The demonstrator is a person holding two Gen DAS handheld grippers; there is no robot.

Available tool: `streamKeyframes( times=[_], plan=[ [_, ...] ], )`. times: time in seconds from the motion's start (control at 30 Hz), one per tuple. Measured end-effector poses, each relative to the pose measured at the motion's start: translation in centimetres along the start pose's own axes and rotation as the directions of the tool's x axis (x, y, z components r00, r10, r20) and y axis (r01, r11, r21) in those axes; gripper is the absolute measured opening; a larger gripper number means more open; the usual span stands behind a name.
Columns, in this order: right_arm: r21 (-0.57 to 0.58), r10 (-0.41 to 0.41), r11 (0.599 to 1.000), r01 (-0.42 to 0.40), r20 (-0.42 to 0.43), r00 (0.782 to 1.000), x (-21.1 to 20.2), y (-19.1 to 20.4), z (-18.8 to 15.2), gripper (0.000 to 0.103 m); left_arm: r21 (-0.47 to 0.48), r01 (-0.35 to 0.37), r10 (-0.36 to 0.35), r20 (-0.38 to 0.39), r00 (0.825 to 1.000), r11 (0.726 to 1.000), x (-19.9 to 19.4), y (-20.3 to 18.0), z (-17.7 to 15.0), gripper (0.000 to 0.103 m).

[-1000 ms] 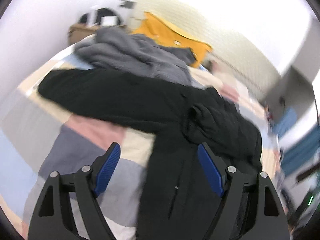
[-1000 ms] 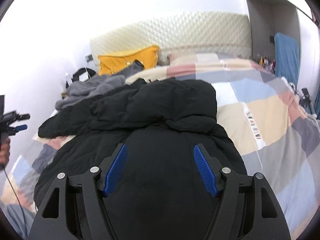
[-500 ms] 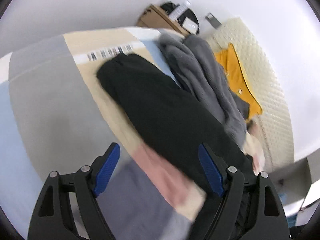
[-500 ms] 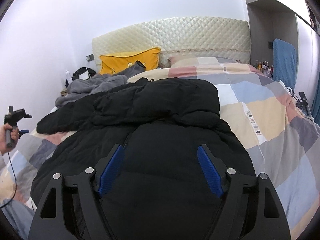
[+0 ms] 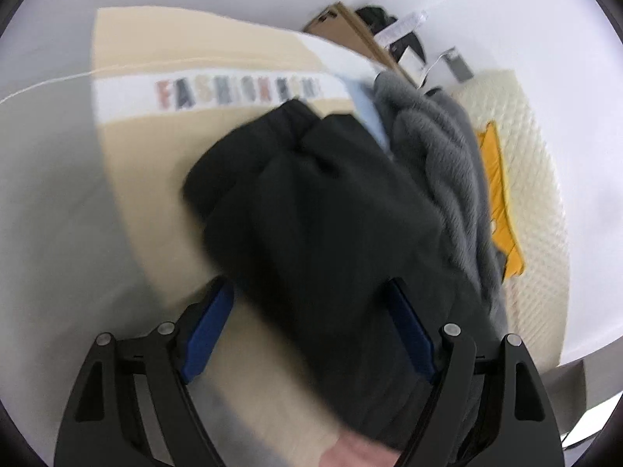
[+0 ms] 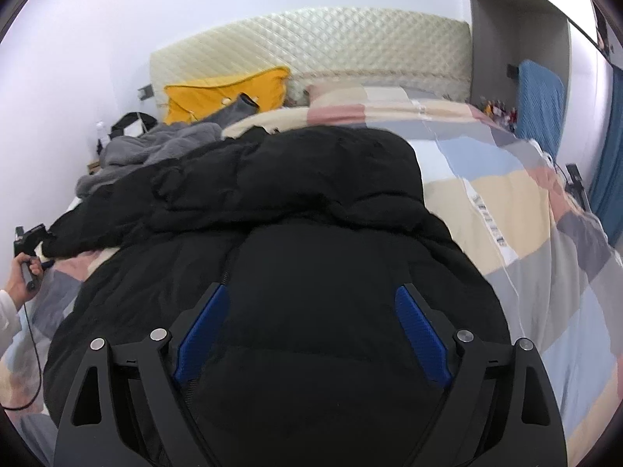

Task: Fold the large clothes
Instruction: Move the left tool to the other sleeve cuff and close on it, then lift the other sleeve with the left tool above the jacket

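The black puffer coat (image 6: 296, 210) sprawls across the bed (image 6: 521, 210), looking bulky, soft and probably slippery. The left hand-held gripper (image 5: 311, 334) gapes over its sleeve (image 5: 303, 194), gripping nothing, so the cuff seems the best grab. The right hand-held gripper (image 6: 311, 330) is opening above the body, empty.

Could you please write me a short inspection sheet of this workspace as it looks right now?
Surface: bed with a patchwork quilt, mostly covered.
Job's things: black padded jacket spread on the quilt; its sleeve reaches toward the left edge.
Clutter: grey fleece garment and yellow pillow by the headboard.
Grippers: left tongs open over the sleeve; right tongs opening over the jacket body, pads clear.
Cables: thin cord hanging from the left hand.
Surroundings: white wall, blue towel.
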State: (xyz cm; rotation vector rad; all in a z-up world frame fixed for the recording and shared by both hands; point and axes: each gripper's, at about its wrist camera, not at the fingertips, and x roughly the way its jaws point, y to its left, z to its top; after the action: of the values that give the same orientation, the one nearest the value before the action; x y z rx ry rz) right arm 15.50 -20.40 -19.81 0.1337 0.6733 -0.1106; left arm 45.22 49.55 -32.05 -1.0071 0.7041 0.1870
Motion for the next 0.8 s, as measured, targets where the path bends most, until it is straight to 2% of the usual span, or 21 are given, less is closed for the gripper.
streamKeyframes(
  times=[0.1,0.17,0.23,0.3,0.33,0.47,0.53,0.57,0.8],
  plan=[
    [0.021,-0.023,0.999,0.024,-0.014,1.000,0.6,-0.2,-0.2,0.087,0.011,0.003,-0.003,0.017,1.000,1.000,0.9,-0.4,0.0,0.079],
    [0.028,-0.036,0.999,0.037,-0.020,0.999,0.8,-0.3,-0.3,0.087,0.028,-0.019,0.019,0.025,1.000,0.999,1.2,-0.7,0.0,0.065],
    [0.032,-0.039,0.999,0.040,-0.031,0.999,0.9,-0.4,-0.4,0.087,0.026,0.004,-0.005,0.014,1.000,1.000,1.3,-0.9,0.0,0.030],
    [0.035,-0.040,0.999,0.041,-0.034,0.999,0.8,-0.5,-0.4,0.087,0.053,0.017,-0.018,0.030,0.999,0.998,0.4,-1.8,-0.1,0.014],
    [0.030,-0.036,0.999,0.037,-0.034,0.999,0.6,-0.4,-0.4,0.087,0.081,0.009,-0.013,0.051,0.999,0.997,-0.3,-2.6,-0.2,0.010],
    [0.015,-0.020,1.000,0.020,-0.024,1.000,-0.1,-0.4,-0.4,0.091,0.161,-0.030,0.015,0.093,0.996,0.987,-3.2,-5.5,-0.5,0.007],
    [0.016,-0.007,1.000,0.007,-0.019,1.000,-0.7,-0.4,-0.5,0.096,0.189,-0.040,0.019,0.110,0.994,0.981,-5.0,-6.8,-0.5,0.007],
    [0.017,0.002,1.000,-0.001,-0.013,1.000,-1.0,-0.4,-0.5,0.102,0.205,-0.043,0.019,0.120,0.993,0.978,-6.0,-7.6,-0.6,0.007],
    [0.014,0.024,1.000,-0.024,0.029,0.999,-3.1,-1.1,-0.7,0.103,0.315,-0.076,0.018,0.184,0.983,0.946,-13.1,-14.1,-2.3,0.007]
  ],
)
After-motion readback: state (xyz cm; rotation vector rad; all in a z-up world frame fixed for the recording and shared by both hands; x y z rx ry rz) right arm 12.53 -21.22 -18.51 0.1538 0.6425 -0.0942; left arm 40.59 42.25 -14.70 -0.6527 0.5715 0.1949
